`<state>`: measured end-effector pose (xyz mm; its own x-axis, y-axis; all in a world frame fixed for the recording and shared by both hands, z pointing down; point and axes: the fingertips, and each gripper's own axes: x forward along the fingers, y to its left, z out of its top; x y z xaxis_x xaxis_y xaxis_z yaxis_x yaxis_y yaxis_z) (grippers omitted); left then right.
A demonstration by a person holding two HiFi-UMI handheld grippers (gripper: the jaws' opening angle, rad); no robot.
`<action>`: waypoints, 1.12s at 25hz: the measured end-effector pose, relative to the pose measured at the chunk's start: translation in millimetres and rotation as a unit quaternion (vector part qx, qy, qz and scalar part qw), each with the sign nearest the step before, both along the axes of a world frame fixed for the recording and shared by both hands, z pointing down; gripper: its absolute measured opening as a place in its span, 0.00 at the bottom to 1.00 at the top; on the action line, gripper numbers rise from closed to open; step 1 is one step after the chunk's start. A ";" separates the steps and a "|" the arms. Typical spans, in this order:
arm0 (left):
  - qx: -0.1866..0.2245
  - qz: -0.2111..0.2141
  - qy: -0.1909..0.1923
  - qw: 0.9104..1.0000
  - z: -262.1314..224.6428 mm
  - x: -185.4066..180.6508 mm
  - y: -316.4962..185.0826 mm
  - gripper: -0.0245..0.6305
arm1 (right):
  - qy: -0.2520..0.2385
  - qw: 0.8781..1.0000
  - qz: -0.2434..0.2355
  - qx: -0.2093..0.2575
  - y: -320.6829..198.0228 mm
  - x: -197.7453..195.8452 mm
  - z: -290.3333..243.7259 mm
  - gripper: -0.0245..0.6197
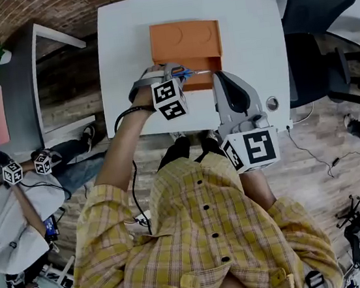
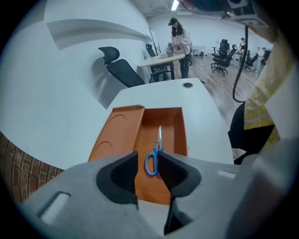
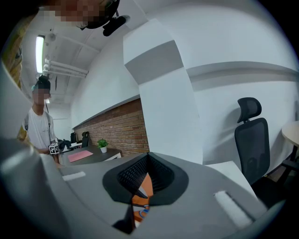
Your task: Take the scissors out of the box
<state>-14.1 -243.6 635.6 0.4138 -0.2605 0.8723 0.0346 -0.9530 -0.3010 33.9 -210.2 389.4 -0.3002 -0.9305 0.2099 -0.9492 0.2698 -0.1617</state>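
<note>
Lower centre: left gripper [image 2: 154,162] fingers wide apart, straddling blue scissors [image 2: 156,150] handle, lined up for grasp inside orange box [image 2: 117,133]; right gripper [image 3: 147,158] fingers closed, empty.

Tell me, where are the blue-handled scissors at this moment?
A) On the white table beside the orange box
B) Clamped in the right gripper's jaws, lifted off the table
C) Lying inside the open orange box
C: the blue-handled scissors lie flat on the bottom of the open orange box. They are seen between the open jaws of the left gripper, which do not press on them.
</note>
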 end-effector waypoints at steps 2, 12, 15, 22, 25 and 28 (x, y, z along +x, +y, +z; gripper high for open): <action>-0.013 0.017 -0.017 1.000 13.3 -0.1 2.3 0.23 | 0.000 1.000 0.001 -0.002 -0.5 0.2 2.0 0.05; -0.069 0.053 -0.104 0.991 64.3 -5.9 2.7 0.23 | 0.002 1.000 0.000 -0.008 -13.6 2.8 5.7 0.05; -0.078 0.063 -0.132 0.986 78.9 -6.7 4.3 0.23 | 0.002 1.000 -0.002 -0.011 -16.1 3.4 9.5 0.05; -0.110 0.062 -0.160 0.979 94.7 -6.1 4.4 0.24 | 0.002 1.000 -0.001 -0.014 -19.9 5.0 8.1 0.05; -0.134 0.058 -0.158 0.977 95.3 -5.2 3.1 0.24 | 0.000 1.000 0.001 -0.014 -23.0 7.9 8.9 0.05; -0.135 0.067 -0.159 0.976 94.0 -5.4 3.3 0.21 | 0.001 1.000 0.004 -0.014 -24.4 10.2 7.5 0.05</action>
